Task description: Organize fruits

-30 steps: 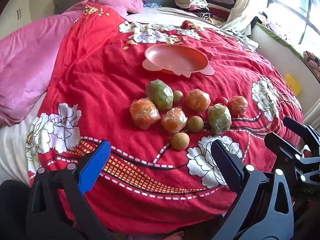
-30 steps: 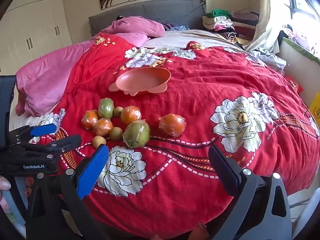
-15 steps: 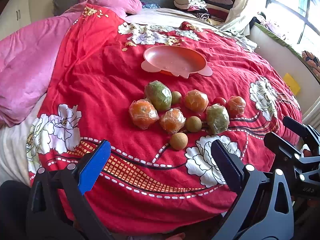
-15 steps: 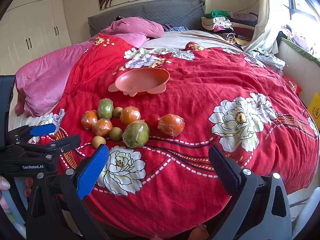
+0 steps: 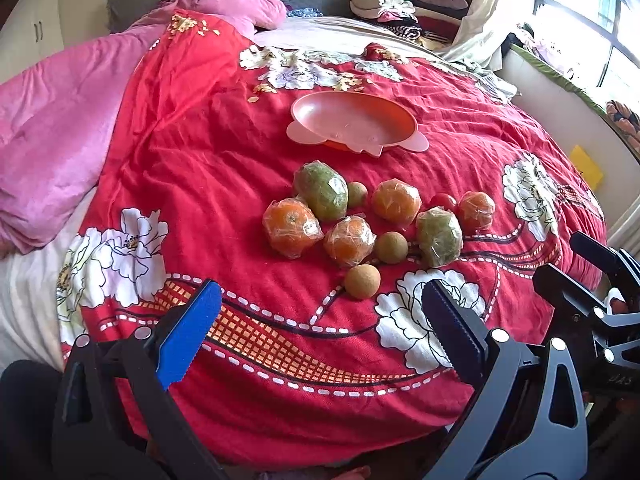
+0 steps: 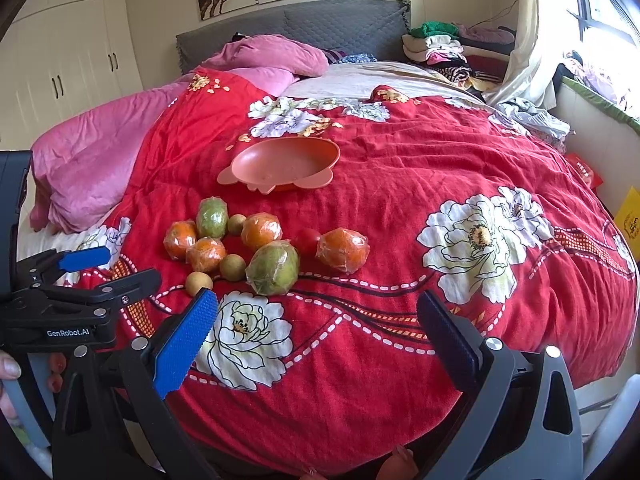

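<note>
Since a moment ago almost nothing has moved: the fruit sits a touch lower in my left view, and both tools hang where they were. My left hand-held gripper [image 5: 320,328] hovers low over the near edge of the bed, jaws spread wide and holding nothing. My right hand-held gripper [image 6: 316,332] is just as wide and bare, level with it, its black frame showing at the right edge of the left view.

Ahead of both lies the fruit cluster [image 5: 376,220], loose on the red quilt [image 5: 200,168]. A small brown fruit [image 5: 362,281] is nearest, with nothing between it and the left jaws. Behind it sit wrapped oranges [image 5: 291,227], two wrapped green fruits [image 5: 321,190], more small brown ones and a small red fruit [image 5: 443,201], several touching. Beyond them, apart from the cluster, the pink bowl [image 5: 352,120] rests with nothing in it.

A pink blanket [image 6: 92,160] lies bunched on the left. Farther off are a grey headboard [image 6: 328,28], folded clothes [image 6: 440,48], cream wardrobes [image 6: 72,56] and a bright window on the right.
</note>
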The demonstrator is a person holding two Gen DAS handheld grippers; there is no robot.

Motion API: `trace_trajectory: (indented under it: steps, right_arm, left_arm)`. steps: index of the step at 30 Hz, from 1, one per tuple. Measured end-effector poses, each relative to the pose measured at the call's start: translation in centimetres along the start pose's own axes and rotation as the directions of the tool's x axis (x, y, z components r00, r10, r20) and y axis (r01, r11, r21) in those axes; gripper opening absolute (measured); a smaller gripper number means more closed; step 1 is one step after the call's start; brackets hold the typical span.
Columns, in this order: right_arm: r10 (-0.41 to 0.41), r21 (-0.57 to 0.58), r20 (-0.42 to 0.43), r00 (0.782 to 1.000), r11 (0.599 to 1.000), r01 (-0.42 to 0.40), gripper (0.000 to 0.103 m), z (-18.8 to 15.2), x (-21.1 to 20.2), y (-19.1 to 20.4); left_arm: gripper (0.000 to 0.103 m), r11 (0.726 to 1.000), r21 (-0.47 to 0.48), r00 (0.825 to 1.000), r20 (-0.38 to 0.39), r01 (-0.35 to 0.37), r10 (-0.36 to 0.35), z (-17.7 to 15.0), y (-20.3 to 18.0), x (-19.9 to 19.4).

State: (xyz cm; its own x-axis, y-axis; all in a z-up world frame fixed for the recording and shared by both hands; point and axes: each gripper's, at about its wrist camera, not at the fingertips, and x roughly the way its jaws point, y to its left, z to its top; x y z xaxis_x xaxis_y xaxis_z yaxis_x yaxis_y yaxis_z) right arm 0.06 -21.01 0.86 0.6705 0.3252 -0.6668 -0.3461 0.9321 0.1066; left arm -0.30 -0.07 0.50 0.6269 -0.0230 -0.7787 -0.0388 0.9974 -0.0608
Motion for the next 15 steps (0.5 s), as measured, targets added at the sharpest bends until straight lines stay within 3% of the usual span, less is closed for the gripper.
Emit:
trace_trajectory:
  steps: [15]
  right_arm:
    - [-0.001, 0.001, 0.001, 1.0, 1.0, 0.001, 0.099, 0.07, -0.12, -0.03]
  left_arm:
    - [0.095, 1.0, -0.003, 1.0, 0.005, -0.006, 0.006, -0.24, -0.04, -0.09]
